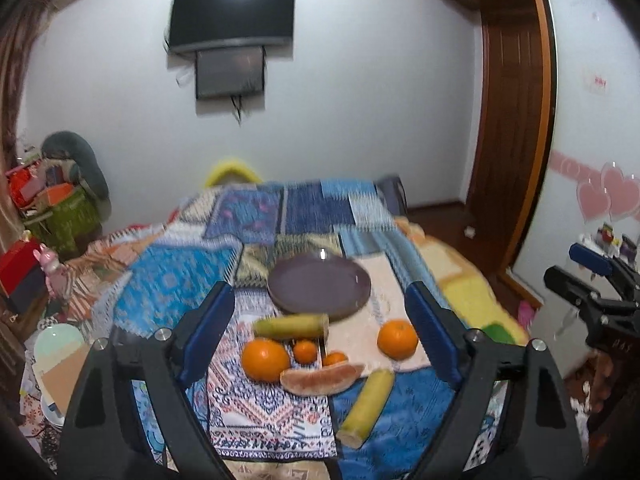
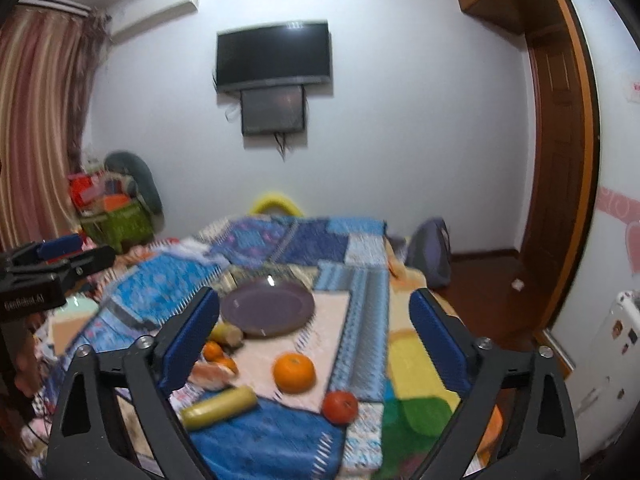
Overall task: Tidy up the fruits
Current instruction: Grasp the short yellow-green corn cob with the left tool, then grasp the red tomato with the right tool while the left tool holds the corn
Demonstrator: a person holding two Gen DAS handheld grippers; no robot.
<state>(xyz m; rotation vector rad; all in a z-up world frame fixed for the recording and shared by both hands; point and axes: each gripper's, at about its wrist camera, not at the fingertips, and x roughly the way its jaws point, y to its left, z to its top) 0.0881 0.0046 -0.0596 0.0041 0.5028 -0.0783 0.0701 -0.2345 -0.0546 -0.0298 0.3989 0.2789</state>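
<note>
Left hand-held gripper [image 1: 320, 344] and right hand-held gripper [image 2: 316, 344]: both wide open, empty, aimed at loose fruit before the bare plate [image 1: 320, 288] mid-bed.

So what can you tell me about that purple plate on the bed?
The plate is round, shallow and dull purple, with a glossy, glazed-looking surface that catches a spot of light near its far rim. It lies flat and right side up on the patchwork blanket, beyond the fruit. Nothing lies on it. A yellow-green banana piece sits right at its near edge; whether the two touch is unclear. Neither gripper is near it.
</note>
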